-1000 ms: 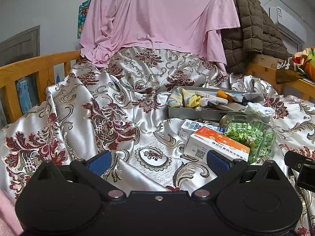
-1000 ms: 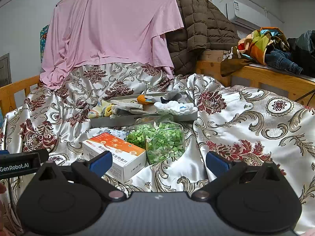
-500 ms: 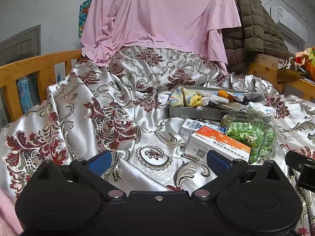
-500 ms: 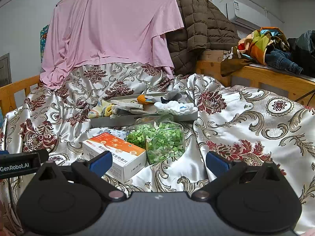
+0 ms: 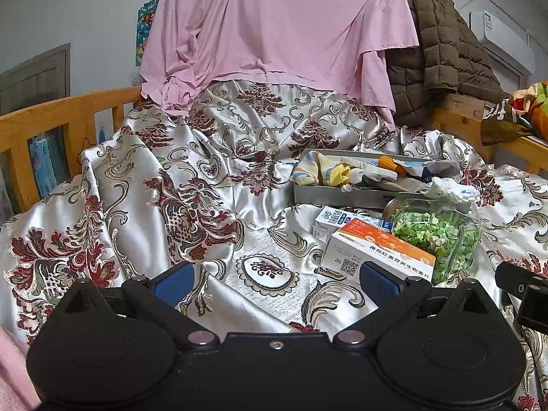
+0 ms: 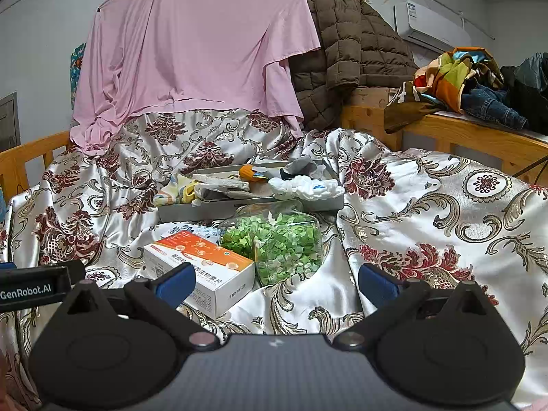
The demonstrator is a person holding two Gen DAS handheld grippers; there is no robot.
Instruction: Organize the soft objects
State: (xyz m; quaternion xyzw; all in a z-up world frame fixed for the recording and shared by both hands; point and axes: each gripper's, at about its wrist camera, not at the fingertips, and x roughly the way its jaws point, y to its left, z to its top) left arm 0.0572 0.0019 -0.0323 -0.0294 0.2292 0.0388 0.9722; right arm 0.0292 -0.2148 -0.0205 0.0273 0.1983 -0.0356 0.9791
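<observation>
The soft things (image 6: 239, 185) — small socks and cloths — lie heaped in the grey tray (image 6: 246, 207) on the bed, a white piece (image 6: 304, 186) draped over its 3 o'clock rim. Both claws, left claw (image 5: 274, 279) and right claw (image 6: 274, 279), gape wide and empty, well short at 6 o'clock. This fits sorting ahead or just finished; I cannot tell which.

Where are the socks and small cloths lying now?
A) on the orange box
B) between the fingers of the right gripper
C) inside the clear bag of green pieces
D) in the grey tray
D: the socks lie heaped in the grey tray, behind the box and the bag; both grippers are open and hold nothing.
</observation>
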